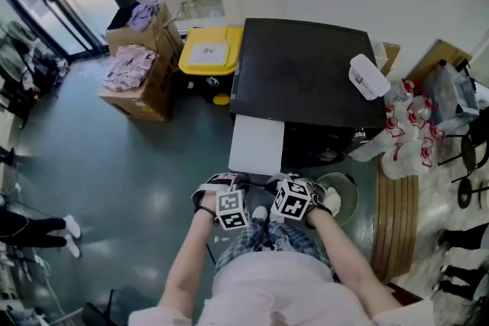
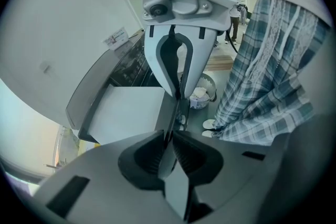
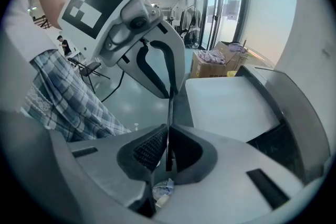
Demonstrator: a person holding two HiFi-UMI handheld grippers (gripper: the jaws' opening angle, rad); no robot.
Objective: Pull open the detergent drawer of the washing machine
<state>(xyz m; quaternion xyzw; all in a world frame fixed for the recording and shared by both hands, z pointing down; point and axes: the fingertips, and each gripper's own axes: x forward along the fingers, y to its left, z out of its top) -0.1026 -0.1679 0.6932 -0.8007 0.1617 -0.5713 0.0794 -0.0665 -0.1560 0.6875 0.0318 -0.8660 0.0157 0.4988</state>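
Two cardboard boxes [image 1: 141, 80] at ten o'clock from my grippers hold heaps of cloth and packets. At eleven sits a lidded yellow bin [image 1: 210, 53], its contents hidden. A small wastebasket [image 1: 348, 202] at three o'clock holds crumpled paper. The detergent drawer [image 1: 256, 145] juts from the front left of the black-topped washing machine [image 1: 306, 72], at twelve o'clock, showing as a flat white slab. My left gripper [image 2: 168, 138] and right gripper [image 3: 168, 140] are both clenched on nothing, near its outer edge.
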